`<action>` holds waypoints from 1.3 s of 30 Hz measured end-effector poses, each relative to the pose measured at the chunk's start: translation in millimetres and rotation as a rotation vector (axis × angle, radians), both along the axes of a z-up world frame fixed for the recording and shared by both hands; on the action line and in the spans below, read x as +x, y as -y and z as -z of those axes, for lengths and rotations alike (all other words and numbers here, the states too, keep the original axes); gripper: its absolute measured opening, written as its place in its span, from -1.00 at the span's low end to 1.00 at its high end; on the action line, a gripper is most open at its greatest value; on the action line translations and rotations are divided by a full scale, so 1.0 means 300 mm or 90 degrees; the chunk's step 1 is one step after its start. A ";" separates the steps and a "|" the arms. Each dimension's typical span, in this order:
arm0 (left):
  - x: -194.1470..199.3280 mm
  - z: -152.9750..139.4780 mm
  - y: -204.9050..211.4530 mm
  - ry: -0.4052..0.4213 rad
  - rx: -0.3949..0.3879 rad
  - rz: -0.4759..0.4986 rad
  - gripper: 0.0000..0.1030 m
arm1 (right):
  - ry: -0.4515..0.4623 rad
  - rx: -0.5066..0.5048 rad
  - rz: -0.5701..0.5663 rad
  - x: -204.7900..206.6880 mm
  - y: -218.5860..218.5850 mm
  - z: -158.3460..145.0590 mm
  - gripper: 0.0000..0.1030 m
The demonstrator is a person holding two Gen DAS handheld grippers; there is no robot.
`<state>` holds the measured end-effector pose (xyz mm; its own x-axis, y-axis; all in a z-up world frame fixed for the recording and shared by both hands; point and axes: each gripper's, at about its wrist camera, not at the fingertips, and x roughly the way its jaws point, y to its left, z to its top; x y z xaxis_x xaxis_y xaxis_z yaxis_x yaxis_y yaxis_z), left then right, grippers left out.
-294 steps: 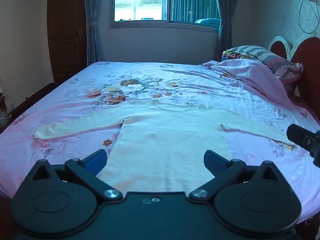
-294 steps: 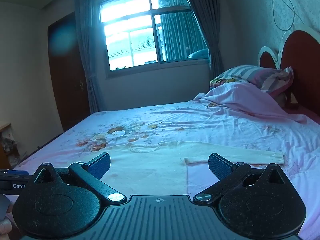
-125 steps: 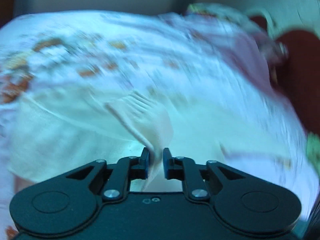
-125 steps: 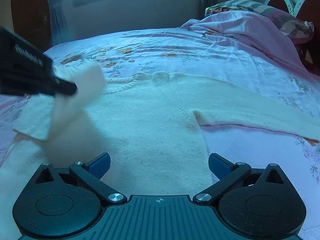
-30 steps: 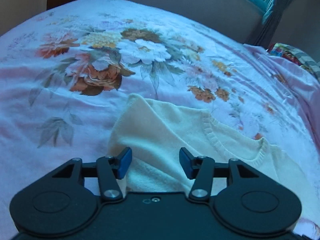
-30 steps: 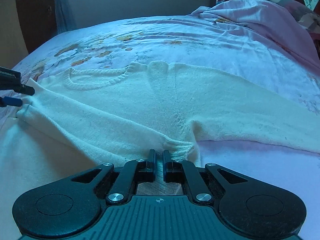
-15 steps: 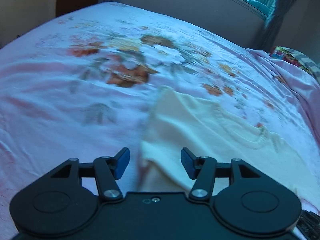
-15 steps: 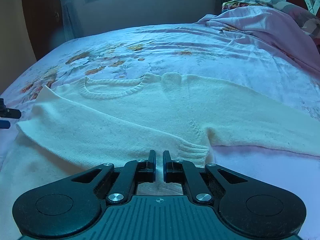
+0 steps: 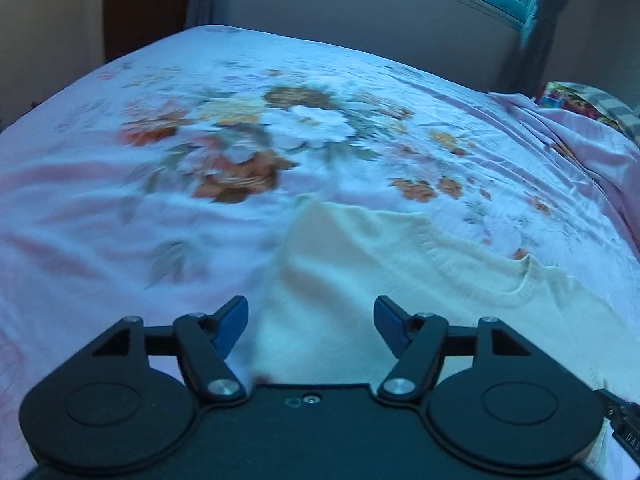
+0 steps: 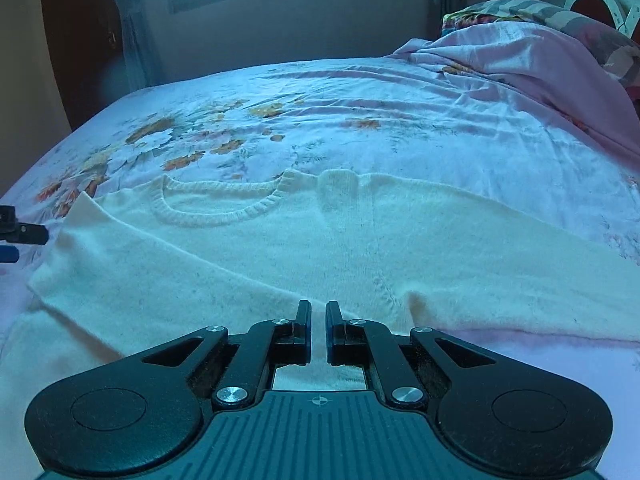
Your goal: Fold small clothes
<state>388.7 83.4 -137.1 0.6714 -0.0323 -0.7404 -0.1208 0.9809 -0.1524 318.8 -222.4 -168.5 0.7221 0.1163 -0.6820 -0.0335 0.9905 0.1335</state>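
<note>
A cream knit sweater lies flat on the bed, neckline away from me. Its left sleeve is folded across the chest, and the other sleeve stretches out to the right. My right gripper is nearly closed with a narrow gap, right above the folded sleeve's cuff; whether it pinches fabric is unclear. My left gripper is open and empty above the sweater's folded shoulder. The left gripper's tip also shows in the right wrist view beside that shoulder.
The bed has a pink floral sheet. A bunched pink blanket and striped pillows lie at the right by the headboard. A window and curtains are behind the bed; a dark door stands at the left.
My left gripper has opened wider and pulled back a little from the folded shoulder. My right gripper has lifted and drawn back slightly, staying nearly closed over the cuff.
</note>
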 end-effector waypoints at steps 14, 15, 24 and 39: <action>-0.010 0.107 0.012 -0.033 0.038 -0.028 0.38 | -0.033 -0.039 -0.010 -0.065 0.009 0.087 -0.92; -0.050 0.117 0.023 -0.040 0.045 -0.020 0.38 | -0.028 -0.050 -0.017 -0.082 0.007 0.107 -0.93; -0.247 0.131 0.159 -0.054 0.080 0.043 0.48 | -0.051 -0.048 -0.013 -0.171 0.012 0.085 -0.92; -0.362 0.027 0.332 -0.049 0.030 0.084 0.49 | -0.043 0.006 0.074 -0.284 0.193 -0.056 -0.92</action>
<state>280.2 -16.3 -145.4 0.6051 -0.0802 -0.7921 0.0005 0.9949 -0.1004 233.6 -280.3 -151.7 0.6841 0.0408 -0.7283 0.0910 0.9859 0.1407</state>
